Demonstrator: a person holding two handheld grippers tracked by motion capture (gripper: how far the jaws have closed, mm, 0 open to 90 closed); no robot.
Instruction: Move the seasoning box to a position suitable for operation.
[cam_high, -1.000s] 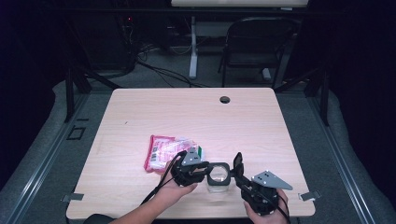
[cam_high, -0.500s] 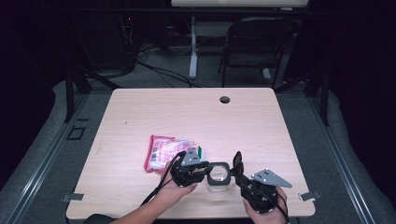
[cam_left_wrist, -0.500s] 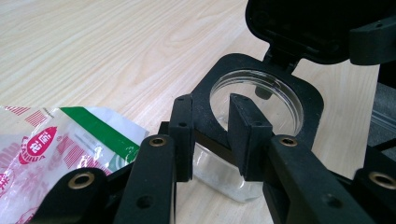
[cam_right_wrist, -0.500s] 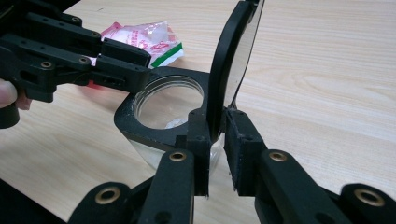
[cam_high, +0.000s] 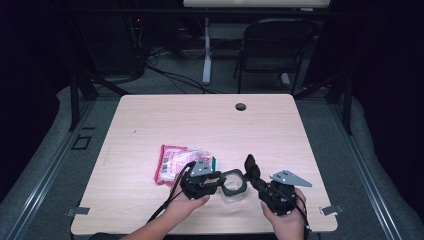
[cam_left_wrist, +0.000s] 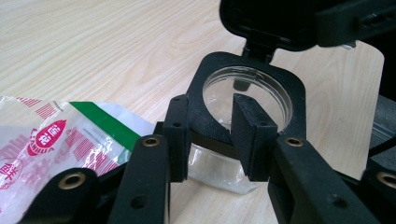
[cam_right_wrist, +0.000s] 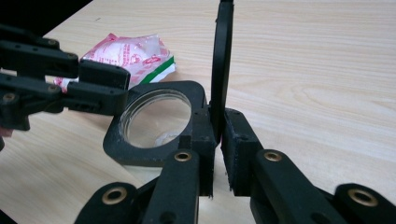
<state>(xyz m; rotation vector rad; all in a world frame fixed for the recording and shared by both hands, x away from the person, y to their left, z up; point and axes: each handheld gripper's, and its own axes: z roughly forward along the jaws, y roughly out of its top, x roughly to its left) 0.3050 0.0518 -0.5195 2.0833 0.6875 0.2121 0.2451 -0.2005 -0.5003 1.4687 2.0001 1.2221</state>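
The left hand-held gripper (cam_high: 212, 178) is clamped on the black frame of a clear small container (cam_high: 233, 184) between both tools, while the right hand-held gripper (cam_right_wrist: 215, 140) pinches its upright hinged lid (cam_right_wrist: 220, 60). It looks light, rigid and slick-walled; the thick rim gives the safest purchase.

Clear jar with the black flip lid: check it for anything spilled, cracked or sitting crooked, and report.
Nothing stands out. The jar stands upright on the table. The left gripper clamps its black collar; the right gripper pinches the raised lid. No spill or crack shows. The snack packet lies flat beside it.
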